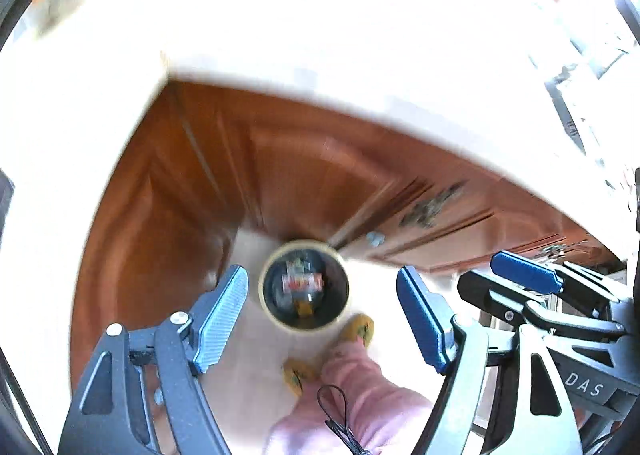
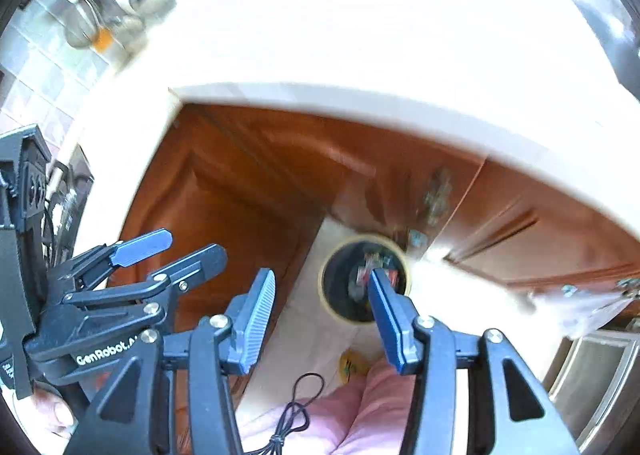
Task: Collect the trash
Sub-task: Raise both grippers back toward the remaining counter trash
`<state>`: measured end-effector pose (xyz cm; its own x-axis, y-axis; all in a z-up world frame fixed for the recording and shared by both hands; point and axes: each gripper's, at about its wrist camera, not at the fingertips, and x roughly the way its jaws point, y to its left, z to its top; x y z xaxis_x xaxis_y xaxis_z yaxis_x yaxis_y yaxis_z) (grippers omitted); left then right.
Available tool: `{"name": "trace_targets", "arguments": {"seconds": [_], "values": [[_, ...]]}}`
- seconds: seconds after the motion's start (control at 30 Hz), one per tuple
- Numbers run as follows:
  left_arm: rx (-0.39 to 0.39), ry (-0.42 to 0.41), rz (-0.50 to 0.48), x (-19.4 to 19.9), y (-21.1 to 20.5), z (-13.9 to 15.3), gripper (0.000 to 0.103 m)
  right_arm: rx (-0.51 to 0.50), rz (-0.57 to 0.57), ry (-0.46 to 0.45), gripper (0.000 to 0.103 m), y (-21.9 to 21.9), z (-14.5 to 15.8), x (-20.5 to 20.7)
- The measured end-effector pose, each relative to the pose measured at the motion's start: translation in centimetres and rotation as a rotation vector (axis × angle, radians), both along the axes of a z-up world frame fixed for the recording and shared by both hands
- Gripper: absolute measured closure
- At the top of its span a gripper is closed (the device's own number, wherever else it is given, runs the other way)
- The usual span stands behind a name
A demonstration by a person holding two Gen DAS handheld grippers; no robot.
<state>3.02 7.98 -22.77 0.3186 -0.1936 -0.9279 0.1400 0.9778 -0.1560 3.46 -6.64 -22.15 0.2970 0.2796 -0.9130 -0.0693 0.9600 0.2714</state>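
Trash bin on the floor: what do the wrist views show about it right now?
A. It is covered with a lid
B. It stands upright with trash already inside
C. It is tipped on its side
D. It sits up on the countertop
B: the trash bin stands open-mouthed on the floor by the wooden cabinets, and blurred, colourful trash shows inside it; both grippers' fingers are empty above it.

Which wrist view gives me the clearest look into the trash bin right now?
Left wrist: the bin sits whole and unobstructed between the open left gripper fingers, trash visible inside though blurred. In the right wrist view the bin is partly covered by a finger of the right gripper.
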Motion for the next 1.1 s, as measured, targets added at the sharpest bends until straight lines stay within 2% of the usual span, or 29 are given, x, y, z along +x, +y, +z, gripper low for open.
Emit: {"name": "trace_targets", "arguments": {"seconds": [0.2,0.43,0.63,0.83,1.1], "values": [[-0.015,-0.175,-0.048,0.7,-1.3,7.5,0.027,-0.025,-0.043,-0.149,0.054,-1.0,6.5,-0.2],[-0.035,-0.318,-0.058,2.2,-1.9,13.8,0.026,-0.044,-0.088,-0.284,0.054,-1.8,11.9,0.5],[-0.045,-0.407,-0.056,3.4,-3.0,17.6,0.023,-0.046,-0.112,-0.386,0.054,-2.4,16.6,1.5],[-0.032,-0.472,-0.067,4.8,-3.8,20.0,0.02,-0.063,-0.118,-0.428,0.054,-2.9,18.7,3.1],[0.003,-0.497,-0.051,9.2,-5.9,20.3,0.02,-0.03,-0.131,-0.435,0.054,-5.7,19.0,7.4]]}}
